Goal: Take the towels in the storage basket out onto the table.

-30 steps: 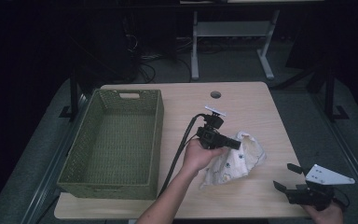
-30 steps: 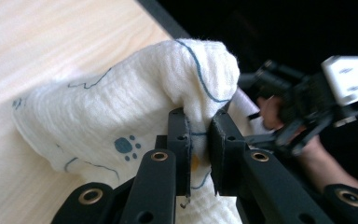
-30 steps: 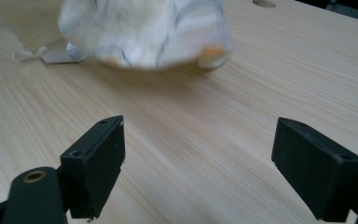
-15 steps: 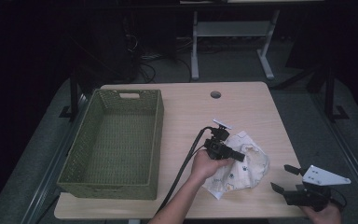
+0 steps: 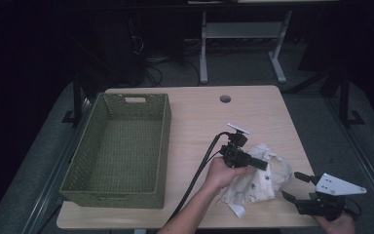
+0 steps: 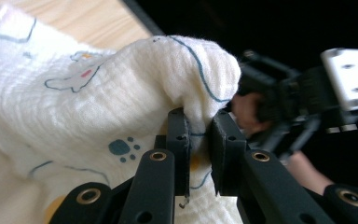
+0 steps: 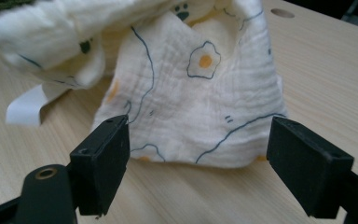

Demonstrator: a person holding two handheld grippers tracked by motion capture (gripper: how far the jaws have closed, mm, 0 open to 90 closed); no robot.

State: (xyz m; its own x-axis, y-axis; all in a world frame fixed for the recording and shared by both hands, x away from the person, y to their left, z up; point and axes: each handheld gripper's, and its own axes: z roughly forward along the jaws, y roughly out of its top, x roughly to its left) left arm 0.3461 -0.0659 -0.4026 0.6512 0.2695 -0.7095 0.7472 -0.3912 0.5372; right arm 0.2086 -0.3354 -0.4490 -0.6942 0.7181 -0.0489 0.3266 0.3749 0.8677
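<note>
Two hand-held grippers work on a small cream cloth printed with eggs and paw marks, which lies crumpled near the front right part of a pale wooden table. The left gripper has its jaws pinched narrowly on a raised fold of the cloth, as the left gripper view shows, with fabric bunched between the pads and lifted off the wood. The right gripper waits at the table's front right corner, just beside the cloth and apart from it; its jaws stand wide, have just been narrowing a little, and hold nothing between them, though the cloth's lower hem hangs right ahead of them in the right gripper view. The step in hand looks like picking the cloth up, probably to spread or fold it, or to carry it away. The next move likely calls for the right gripper to slide forward and close on that free hem, low against the wood, without pushing the fabric away. A white label sticks out from the cloth's near edge. An empty green woven basket sits well apart on the left side of the table, and a round cable hole lies near the far edge. Nothing stands between the right gripper and the cloth.
</note>
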